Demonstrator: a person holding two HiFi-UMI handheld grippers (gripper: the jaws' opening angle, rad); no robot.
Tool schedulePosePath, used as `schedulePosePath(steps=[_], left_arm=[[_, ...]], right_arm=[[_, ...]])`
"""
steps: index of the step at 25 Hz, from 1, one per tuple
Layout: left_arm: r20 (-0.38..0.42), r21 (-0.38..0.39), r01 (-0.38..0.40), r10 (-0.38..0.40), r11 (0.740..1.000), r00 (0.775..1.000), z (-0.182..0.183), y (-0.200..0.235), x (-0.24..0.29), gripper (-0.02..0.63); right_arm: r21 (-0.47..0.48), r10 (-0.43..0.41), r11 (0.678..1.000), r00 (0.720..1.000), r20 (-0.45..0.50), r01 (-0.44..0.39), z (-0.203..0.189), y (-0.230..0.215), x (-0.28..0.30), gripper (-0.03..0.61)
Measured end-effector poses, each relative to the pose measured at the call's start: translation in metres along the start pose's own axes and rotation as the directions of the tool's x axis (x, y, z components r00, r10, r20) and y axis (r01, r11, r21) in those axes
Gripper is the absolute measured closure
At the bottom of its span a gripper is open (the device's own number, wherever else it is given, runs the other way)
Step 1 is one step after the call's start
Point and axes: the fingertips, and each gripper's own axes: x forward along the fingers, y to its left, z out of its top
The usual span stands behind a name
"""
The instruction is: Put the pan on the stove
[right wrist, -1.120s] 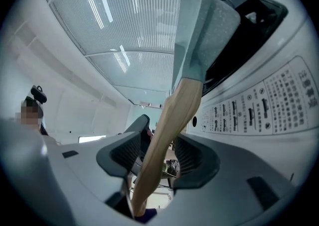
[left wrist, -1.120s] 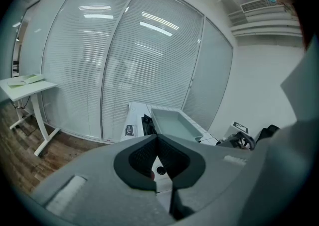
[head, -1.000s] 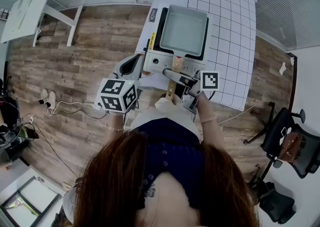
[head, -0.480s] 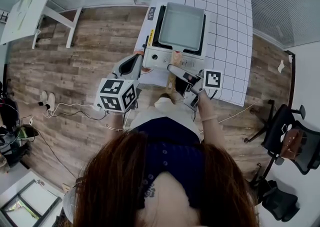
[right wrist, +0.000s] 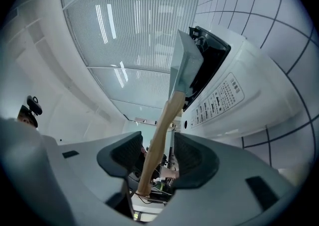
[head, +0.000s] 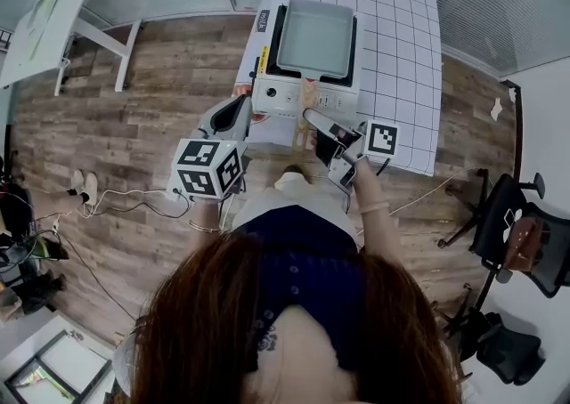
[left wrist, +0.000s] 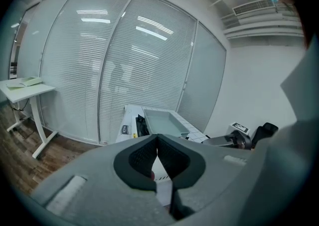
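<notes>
Head view: pan (head: 315, 38) sits square on the stove (head: 283, 98), just ahead of the right tongs (head: 313, 117). Its wooden handle (head: 308, 93) juts toward them, likely for an easy hold. Left tongs (head: 239, 110) hang beside, idle. Left gripper view: closed on nothing. Only the right gripper view shows the handle between tongs standing apart, which have just been closing slightly, with gaps either side.

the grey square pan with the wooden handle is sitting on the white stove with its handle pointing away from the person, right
Not quite. The grey square pan does sit on the white stove, but its wooden handle points toward the person, out past the stove's front edge, not away. The head view shows it.
</notes>
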Motion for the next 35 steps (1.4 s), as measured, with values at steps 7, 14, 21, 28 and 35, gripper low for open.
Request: schedulePosePath(steps=[7, 14, 21, 28, 35], left_arm=[[0.017, 0.009, 0.011, -0.011, 1.0, 1.0, 0.0, -0.009, -0.01, 0.603], [0.033, 0.02, 0.016, -0.017, 1.0, 0.999, 0.0, -0.016, -0.017, 0.603], [0.047, 0.037, 0.032, -0.034, 0.999, 0.998, 0.001, -0.026, -0.026, 0.603], [0.056, 0.054, 0.055, -0.058, 0.997, 0.997, 0.001, -0.034, -0.043, 0.602], [0.057, 0.078, 0.086, -0.09, 0.993, 0.994, 0.003, -0.042, -0.062, 0.603]], right_arm=[[-0.035, -0.025, 0.999, 0.999, 0.047, 0.026, -0.002, 0.006, -0.015, 0.391], [-0.138, -0.06, 0.988, 0.994, 0.093, 0.073, -0.001, 0.017, -0.028, 0.434], [-0.181, -0.1, 0.975, 0.984, 0.145, 0.125, -0.005, 0.032, -0.038, 0.478], [-0.212, -0.121, 0.964, 0.973, 0.198, 0.163, -0.014, 0.045, -0.048, 0.527], [-0.259, -0.158, 0.94, 0.958, 0.24, 0.22, -0.029, 0.061, -0.056, 0.546]])
